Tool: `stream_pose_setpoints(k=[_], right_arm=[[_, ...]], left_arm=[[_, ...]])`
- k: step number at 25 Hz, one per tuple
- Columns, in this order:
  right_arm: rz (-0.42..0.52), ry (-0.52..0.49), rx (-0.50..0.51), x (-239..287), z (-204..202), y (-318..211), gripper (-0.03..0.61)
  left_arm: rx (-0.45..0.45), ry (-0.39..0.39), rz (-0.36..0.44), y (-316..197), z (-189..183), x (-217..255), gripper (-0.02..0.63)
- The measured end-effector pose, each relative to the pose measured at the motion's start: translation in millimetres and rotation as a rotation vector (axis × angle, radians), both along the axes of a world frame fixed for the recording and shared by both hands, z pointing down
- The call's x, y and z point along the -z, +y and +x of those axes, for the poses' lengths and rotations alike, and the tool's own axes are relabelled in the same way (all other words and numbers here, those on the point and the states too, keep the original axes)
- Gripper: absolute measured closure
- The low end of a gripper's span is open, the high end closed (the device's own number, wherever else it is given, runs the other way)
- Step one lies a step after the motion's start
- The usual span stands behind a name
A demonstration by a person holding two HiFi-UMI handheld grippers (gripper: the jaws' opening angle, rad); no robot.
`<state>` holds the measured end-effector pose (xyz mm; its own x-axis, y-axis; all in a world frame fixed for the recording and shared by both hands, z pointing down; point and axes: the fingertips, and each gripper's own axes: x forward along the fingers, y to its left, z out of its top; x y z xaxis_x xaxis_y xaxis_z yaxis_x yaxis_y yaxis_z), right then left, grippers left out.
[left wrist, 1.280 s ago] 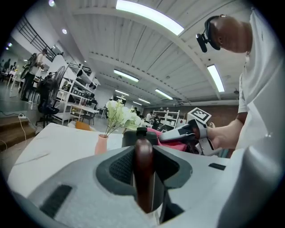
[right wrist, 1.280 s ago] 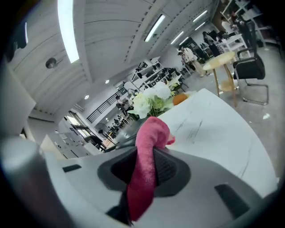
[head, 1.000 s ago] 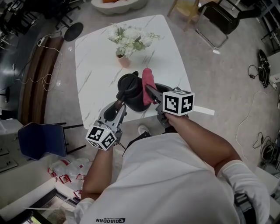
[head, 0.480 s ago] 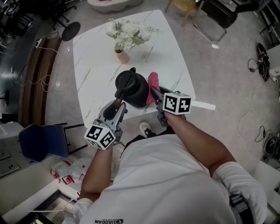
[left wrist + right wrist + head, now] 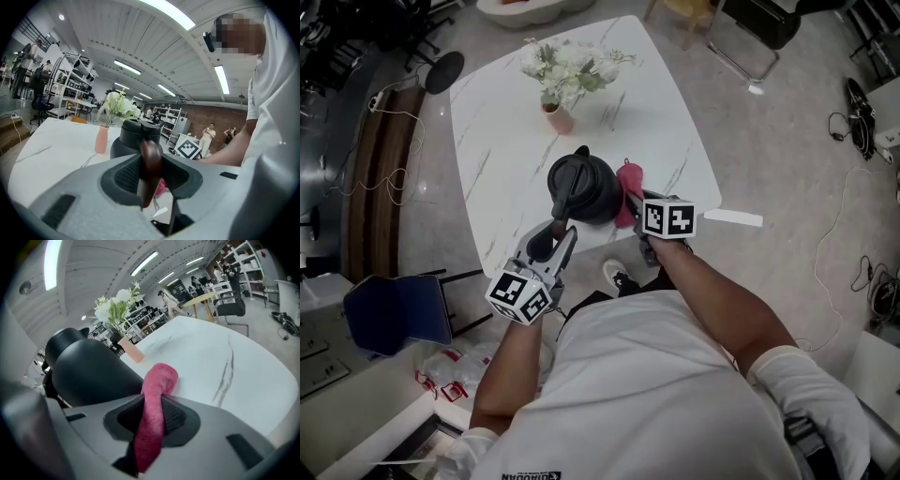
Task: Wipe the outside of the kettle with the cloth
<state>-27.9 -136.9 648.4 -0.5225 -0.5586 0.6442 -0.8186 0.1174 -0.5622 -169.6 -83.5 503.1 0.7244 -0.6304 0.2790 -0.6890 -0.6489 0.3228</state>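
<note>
Left gripper [image 5: 151, 176] clamped on brown handle [image 5: 151, 157] of kettle [image 5: 584, 190]. Right gripper [image 5: 153, 420] pinches pink cloth [image 5: 157, 390], just beside kettle's right wall. Kettle upright near front edge of white marble table [image 5: 502, 141]. Shirt print [image 5: 536, 475] cut off, unreadable.

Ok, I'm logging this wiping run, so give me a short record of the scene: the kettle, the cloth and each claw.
kettle: black, upright on the white table, near its front edge
left claw: shut on the kettle's brown handle
right claw: shut on the pink cloth
cloth position: by the kettle's right side; contact unclear
also on table: vase of white flowers, behind the kettle
</note>
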Motion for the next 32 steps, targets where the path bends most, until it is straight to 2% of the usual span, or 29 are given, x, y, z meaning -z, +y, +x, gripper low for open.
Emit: stream_pose_setpoints(k=[5, 10, 13, 19, 22, 25, 30, 32], right_arm=[[0.068, 0.030, 0.034, 26, 23, -8, 0.488], [0.194, 0.031, 0.119, 80, 42, -18, 0.486], [0.252, 0.040, 0.165, 106, 48, -21, 0.485], [0.307, 0.032, 0.247, 137, 44, -25, 0.485], [0.331, 0.038, 0.301, 147, 41, -27, 0.485], [0.358, 0.014, 0.362, 159, 33, -29, 0.485], [0.388, -0.036, 0.427, 172, 29, -36, 0.485], [0.388, -0.069, 0.439, 176, 28, -37, 0.485]], left_arm=[[-0.057, -0.059, 0.025, -1, -5, 0, 0.483], [-0.110, -0.096, -0.016, 0, -2, -1, 0.475], [-0.140, -0.160, -0.041, 5, -3, -5, 0.465], [-0.126, -0.253, -0.048, 5, -10, 2, 0.463], [-0.143, -0.344, -0.048, 3, -8, 3, 0.453], [-0.222, -0.460, -0.117, 9, -4, -7, 0.440], [-0.286, -0.536, -0.255, 8, 4, -12, 0.425], [-0.341, -0.628, -0.291, 9, 5, -21, 0.431]])
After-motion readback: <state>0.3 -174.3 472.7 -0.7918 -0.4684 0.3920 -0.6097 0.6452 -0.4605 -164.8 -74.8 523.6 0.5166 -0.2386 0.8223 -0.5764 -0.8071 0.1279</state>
